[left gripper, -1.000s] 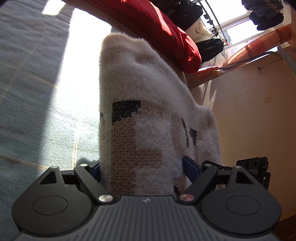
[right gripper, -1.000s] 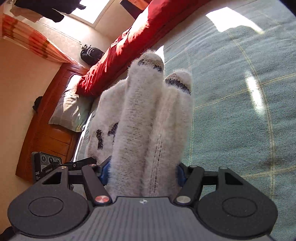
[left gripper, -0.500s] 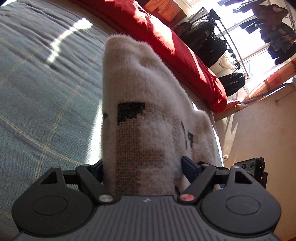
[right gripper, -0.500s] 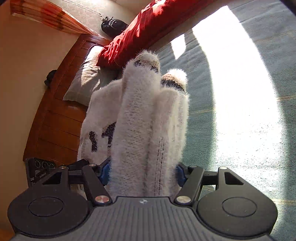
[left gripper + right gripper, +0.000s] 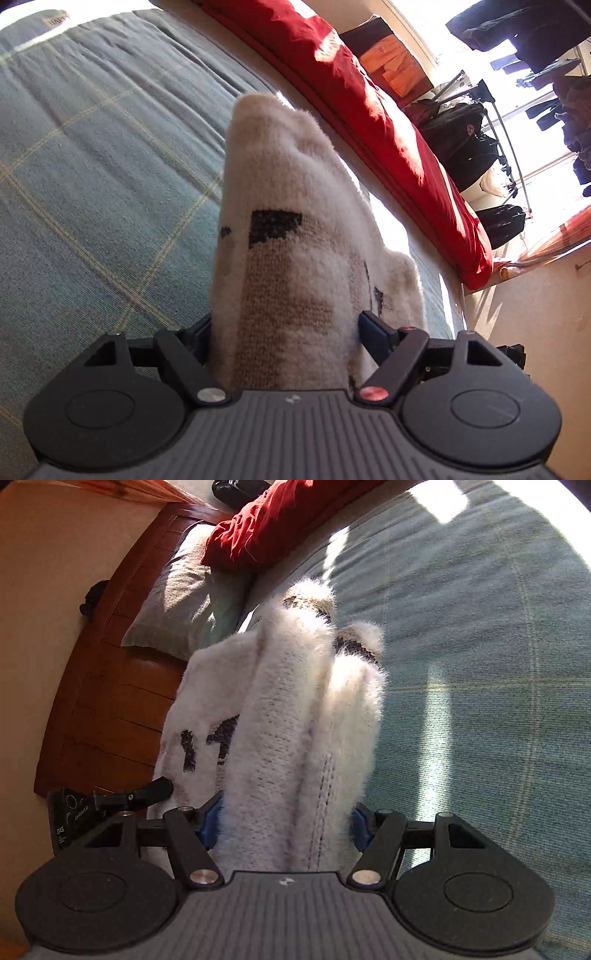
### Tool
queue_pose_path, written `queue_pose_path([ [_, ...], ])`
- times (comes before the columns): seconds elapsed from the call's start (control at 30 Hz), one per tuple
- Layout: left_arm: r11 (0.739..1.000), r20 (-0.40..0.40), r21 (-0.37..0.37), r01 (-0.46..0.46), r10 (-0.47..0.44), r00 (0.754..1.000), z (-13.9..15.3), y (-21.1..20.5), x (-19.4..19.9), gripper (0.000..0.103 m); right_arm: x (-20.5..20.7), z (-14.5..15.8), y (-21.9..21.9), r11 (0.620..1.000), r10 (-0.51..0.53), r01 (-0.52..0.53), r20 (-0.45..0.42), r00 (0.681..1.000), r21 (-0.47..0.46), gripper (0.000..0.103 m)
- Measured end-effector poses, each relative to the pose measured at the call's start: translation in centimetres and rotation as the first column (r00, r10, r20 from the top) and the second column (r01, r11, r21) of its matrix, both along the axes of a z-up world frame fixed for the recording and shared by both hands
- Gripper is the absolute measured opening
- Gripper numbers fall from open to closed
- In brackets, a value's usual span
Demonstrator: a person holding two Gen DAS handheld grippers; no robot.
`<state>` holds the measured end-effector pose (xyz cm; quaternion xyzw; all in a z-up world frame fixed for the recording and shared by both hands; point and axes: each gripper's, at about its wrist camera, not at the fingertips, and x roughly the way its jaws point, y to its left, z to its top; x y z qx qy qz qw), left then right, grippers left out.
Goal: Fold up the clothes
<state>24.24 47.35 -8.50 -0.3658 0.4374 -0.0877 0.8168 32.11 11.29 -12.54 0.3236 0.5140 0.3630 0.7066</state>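
Observation:
A fluffy white knitted sweater (image 5: 295, 221) with beige and black patches hangs bunched above the bed. My left gripper (image 5: 286, 328) holds one thick fold of it between its blue pads, and its jaws are closing on the knit. In the right wrist view the same sweater (image 5: 295, 720) stands up as two furry ridges, with my right gripper (image 5: 284, 823) shut on them. The left gripper's body (image 5: 92, 808) shows at the lower left of that view, close beside the right one. The garment hides both sets of fingertips.
A blue-green checked bed cover (image 5: 92, 166) lies below, with sunlit stripes (image 5: 436, 720). A red duvet (image 5: 351, 92) runs along the far side. A grey pillow (image 5: 184, 598) leans on the wooden headboard (image 5: 110, 701). A clothes rack with dark garments (image 5: 480, 133) stands by the window.
Both grippers have swept sideways over the bed with the sweater still between them. The pillow and headboard have grown larger in the right view; the rack has come further into the left view.

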Motion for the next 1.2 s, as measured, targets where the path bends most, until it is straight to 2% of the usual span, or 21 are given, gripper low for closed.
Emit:
queue_pose_path([
  [0.23,0.999,-0.029,-0.002,-0.046,0.046,0.999,-2.5,3.0,0.5,0.078,0.7,-1.9,4.8,1.000,0.002,-0.003,-0.027,1.000,-0.026,0.070],
  [0.5,0.997,-0.014,-0.024,-0.067,0.067,0.998,-5.4,5.4,0.8,0.078,0.4,-3.7,5.7,0.999,0.005,-0.006,-0.022,1.000,-0.039,0.073],
  [0.63,0.992,0.062,0.011,-0.128,0.127,0.990,-4.2,7.1,0.5,0.078,0.7,-3.3,6.2,0.997,0.013,-0.012,0.005,1.000,-0.076,0.078],
  [0.7,0.990,0.074,0.049,-0.134,0.130,0.989,-3.0,7.0,0.5,0.078,0.7,-2.7,5.9,0.995,-0.001,0.004,0.033,0.999,-0.101,0.080],
  [0.87,0.973,0.109,0.216,-0.083,0.060,0.992,0.7,3.8,0.4,0.079,0.3,-0.5,3.0,0.990,-0.061,0.074,0.106,0.993,-0.122,0.081],
  [1.0,0.957,0.145,0.282,-0.063,0.022,0.989,3.6,0.7,-1.1,0.080,-0.2,2.2,0.9,0.985,-0.111,0.135,0.209,0.972,-0.104,0.081],
  [1.1,0.966,0.160,0.257,-0.034,-0.008,0.987,4.0,-1.1,-2.4,0.084,-0.9,4.0,1.9,0.998,-0.036,0.048,0.273,0.961,-0.040,0.081],
  [1.2,0.971,0.131,0.239,-0.018,-0.014,0.991,2.2,-1.4,-2.8,0.084,-1.3,4.7,4.5,0.996,0.088,-0.088,0.312,0.946,-0.013,0.078],
])
